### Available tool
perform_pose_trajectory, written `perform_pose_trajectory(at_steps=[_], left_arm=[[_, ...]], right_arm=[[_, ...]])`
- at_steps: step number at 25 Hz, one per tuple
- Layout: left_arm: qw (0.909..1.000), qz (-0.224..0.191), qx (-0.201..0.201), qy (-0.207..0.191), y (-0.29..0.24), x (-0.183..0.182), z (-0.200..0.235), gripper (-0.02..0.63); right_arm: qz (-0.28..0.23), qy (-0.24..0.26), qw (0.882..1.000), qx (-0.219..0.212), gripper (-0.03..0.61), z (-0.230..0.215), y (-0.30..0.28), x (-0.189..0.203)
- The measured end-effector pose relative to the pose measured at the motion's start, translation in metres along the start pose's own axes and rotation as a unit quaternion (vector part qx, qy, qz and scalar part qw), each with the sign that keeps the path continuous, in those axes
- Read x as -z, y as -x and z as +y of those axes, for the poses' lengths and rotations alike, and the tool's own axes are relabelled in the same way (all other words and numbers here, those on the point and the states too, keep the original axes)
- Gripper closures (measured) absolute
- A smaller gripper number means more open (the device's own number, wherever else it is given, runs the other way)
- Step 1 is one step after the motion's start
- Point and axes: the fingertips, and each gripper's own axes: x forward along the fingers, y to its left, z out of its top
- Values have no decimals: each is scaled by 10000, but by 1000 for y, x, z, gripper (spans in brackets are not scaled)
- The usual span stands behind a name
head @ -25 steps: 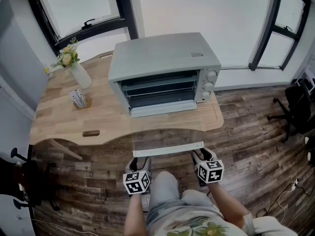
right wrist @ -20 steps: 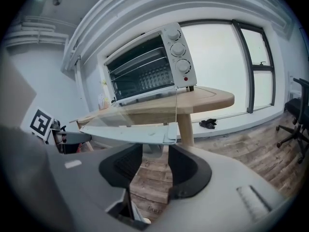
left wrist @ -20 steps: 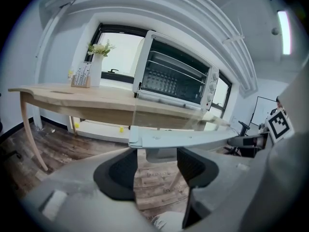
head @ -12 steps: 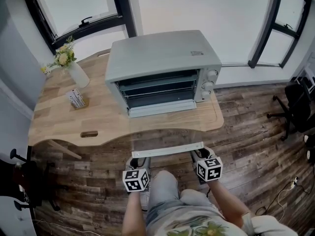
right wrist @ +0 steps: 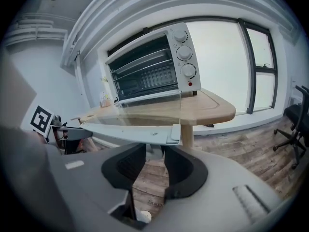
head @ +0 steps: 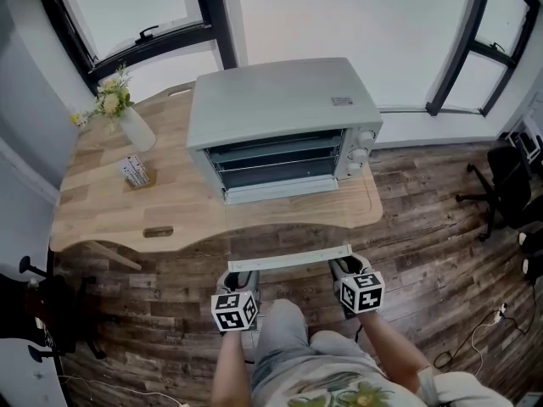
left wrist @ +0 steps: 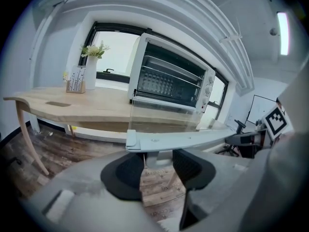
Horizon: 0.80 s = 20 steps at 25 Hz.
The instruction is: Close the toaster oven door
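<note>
The grey toaster oven (head: 280,125) stands on the wooden table (head: 110,210). Its glass door (head: 288,231) lies open, flat towards me, with the pale handle bar (head: 288,259) at its near edge. My left gripper (head: 240,276) is at the bar's left end. In the left gripper view (left wrist: 158,163) the handle's mount sits between jaws that have just been closing, and a gap shows beside the right pad. My right gripper (head: 348,268) is at the bar's right end. In the right gripper view (right wrist: 154,161) its jaws have also just been closing, and the pads hug the handle (right wrist: 130,129) mount.
A vase of flowers (head: 127,113), a small holder (head: 136,170) and a dark flat piece (head: 158,231) sit on the table's left part. An office chair (head: 509,185) stands at the right. My legs are just below the grippers.
The head view has shifted slightly. Both grippers stay at the two ends of the handle bar, and the door still lies open and flat.
</note>
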Motion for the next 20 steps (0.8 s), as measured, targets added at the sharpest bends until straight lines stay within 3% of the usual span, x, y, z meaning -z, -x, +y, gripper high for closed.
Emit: perform_pose_trajectory(at_steps=[14,20], left_arm=[[9989,466,-36,14,28,-54,-11,444],[9986,476,-219,-8,38,-76,-9,497]], right_arm=[[365,-101,9993,2,453,15,35,-48],[325,-165,9993,-44,453,18,47,-69]])
